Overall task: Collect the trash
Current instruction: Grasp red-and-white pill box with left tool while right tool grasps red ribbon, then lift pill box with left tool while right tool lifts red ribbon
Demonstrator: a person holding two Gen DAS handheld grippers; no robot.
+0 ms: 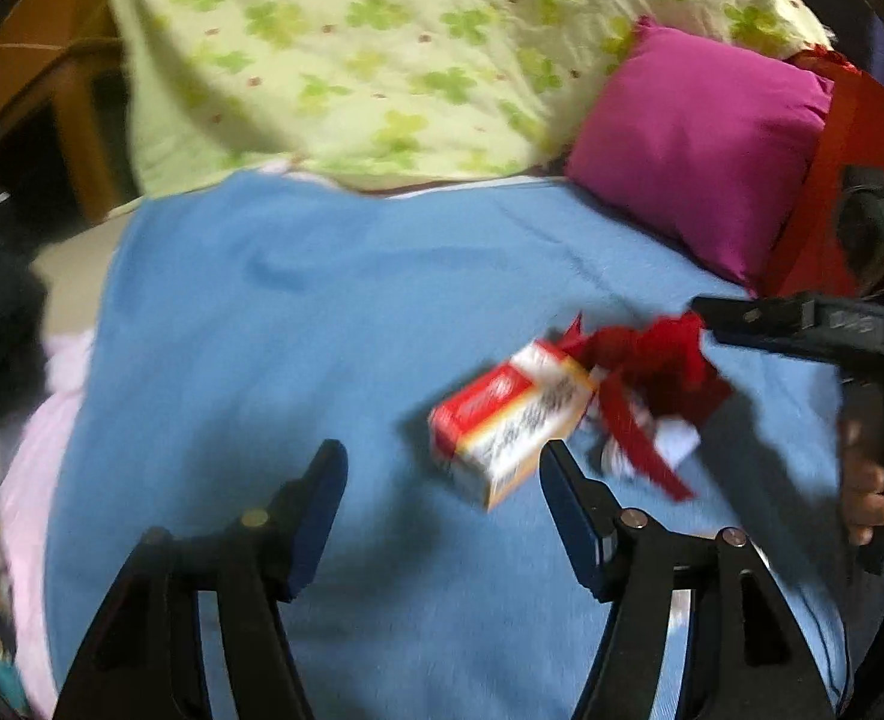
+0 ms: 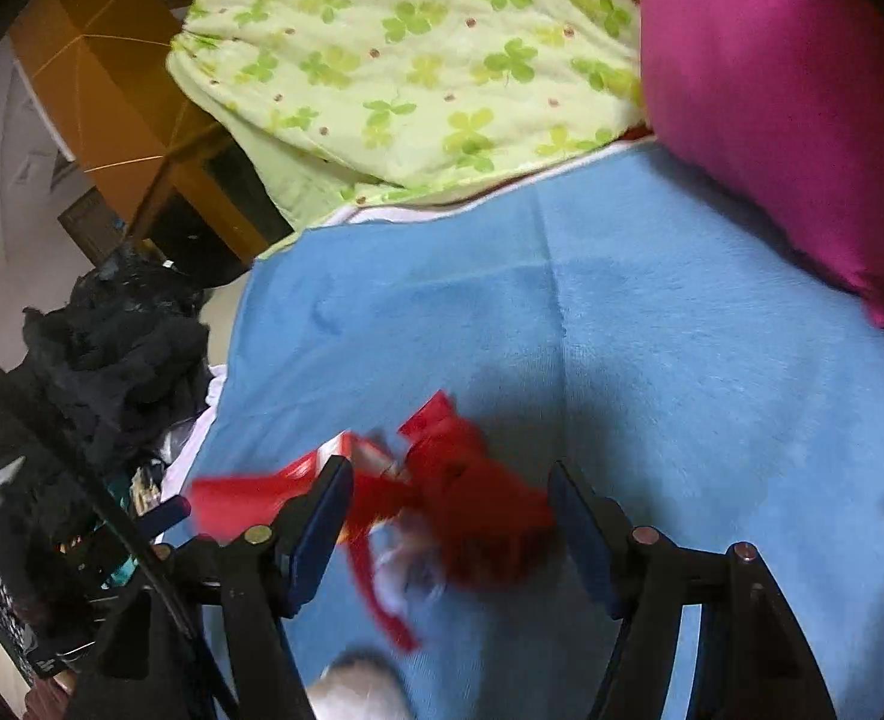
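Note:
A red and white carton (image 1: 511, 423) lies on the blue blanket (image 1: 297, 312), blurred, just ahead of my left gripper (image 1: 445, 480), which is open with its right finger beside the carton. A crumpled red wrapper (image 1: 652, 369) with white scraps lies against the carton's right end. In the right wrist view the red wrapper (image 2: 478, 516) sits between the fingers of my right gripper (image 2: 451, 510), whose jaws stand apart around it. The carton (image 2: 327, 459) shows partly behind its left finger. One right-gripper finger (image 1: 760, 321) reaches in above the wrapper, held by a hand (image 1: 868, 492).
A magenta cushion (image 1: 700, 150) and a green clover-print quilt (image 1: 381, 60) lie at the blanket's far side. A black bag in a mesh bin (image 2: 117, 360) stands left of the bed, by orange wooden furniture (image 2: 111, 78). A pale blurred lump (image 2: 357, 687) lies near the bottom edge.

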